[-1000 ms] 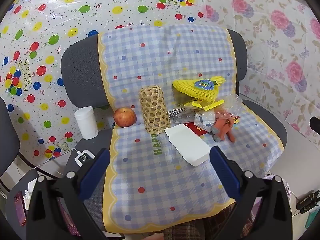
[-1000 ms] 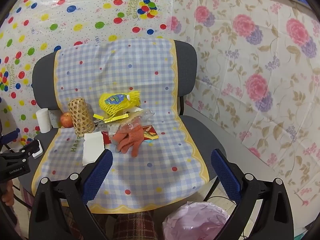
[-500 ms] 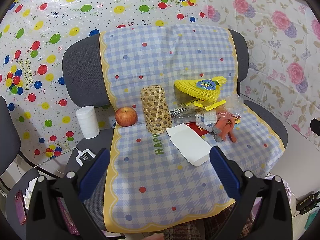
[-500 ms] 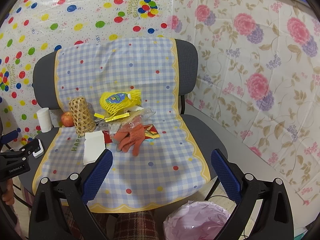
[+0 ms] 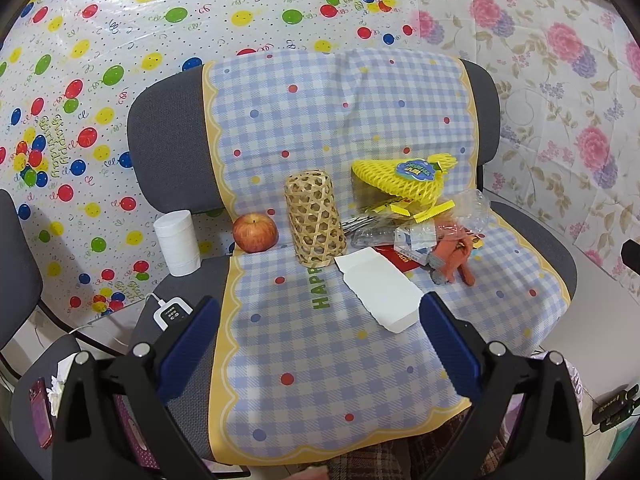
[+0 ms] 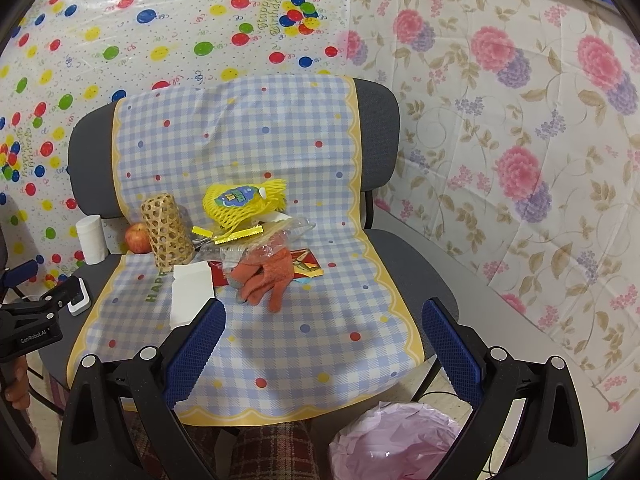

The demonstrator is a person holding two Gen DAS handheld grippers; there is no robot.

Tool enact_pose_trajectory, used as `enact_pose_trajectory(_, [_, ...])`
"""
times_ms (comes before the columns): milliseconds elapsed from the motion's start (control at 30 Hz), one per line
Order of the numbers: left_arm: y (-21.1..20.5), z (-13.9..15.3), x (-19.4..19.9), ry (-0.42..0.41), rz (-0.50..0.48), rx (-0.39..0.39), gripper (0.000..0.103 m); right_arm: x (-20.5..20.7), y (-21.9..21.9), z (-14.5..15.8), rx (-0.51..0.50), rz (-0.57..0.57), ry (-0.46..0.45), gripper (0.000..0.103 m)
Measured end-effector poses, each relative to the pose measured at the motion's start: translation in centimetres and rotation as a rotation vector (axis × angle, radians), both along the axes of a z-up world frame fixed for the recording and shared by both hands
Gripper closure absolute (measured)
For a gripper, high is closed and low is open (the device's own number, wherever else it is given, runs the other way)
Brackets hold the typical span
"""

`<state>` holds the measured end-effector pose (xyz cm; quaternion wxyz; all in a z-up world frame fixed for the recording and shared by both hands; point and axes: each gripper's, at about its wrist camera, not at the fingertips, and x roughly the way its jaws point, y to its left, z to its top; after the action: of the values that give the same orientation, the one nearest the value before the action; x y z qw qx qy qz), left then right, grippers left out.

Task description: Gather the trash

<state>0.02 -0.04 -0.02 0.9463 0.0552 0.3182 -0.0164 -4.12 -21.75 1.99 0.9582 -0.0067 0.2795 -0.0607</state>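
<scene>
A grey chair (image 5: pixel 168 140) draped with a blue-and-white checked cloth (image 5: pixel 320 128) fills both views. Both grippers hover in front of the seat, well apart from everything on it. The left gripper (image 5: pixel 316 332) has its blue pads spread wide and holds nothing; the right gripper (image 6: pixel 322 340) is likewise spread wide and empty.

The trash lies in a loose cluster at the back of the seat: a yellow foam fruit net (image 5: pixel 400 184), crumpled clear plastic wrap (image 5: pixel 468 212), a flat red packet (image 5: pixel 400 260) and a white paper box (image 5: pixel 376 292) nearest the front. An orange glove (image 6: pixel 268 276) rests on the packet. To the left of the cluster stand an upright woven bamboo basket (image 5: pixel 316 220), a red apple (image 5: pixel 255 233) and a white roll (image 5: pixel 178 242).

Only the right wrist view shows a bin lined with a pink bag (image 6: pixel 396 440) on the floor below the seat's front edge, and the left gripper from the side with a hand (image 6: pixel 18 384) gripping it. Only the left wrist view clearly shows a white charger (image 5: pixel 172 312) on the seat's left edge.
</scene>
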Motion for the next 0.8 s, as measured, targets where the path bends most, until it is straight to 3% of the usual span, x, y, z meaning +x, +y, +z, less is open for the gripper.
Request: enact_pose_trajectory(800, [2.4, -0.4, 0.8, -0.002, -0.001, -0.001, 0.006, 0.1, 0.3, 0.2, 0.003, 0.003, 0.0, 0.006])
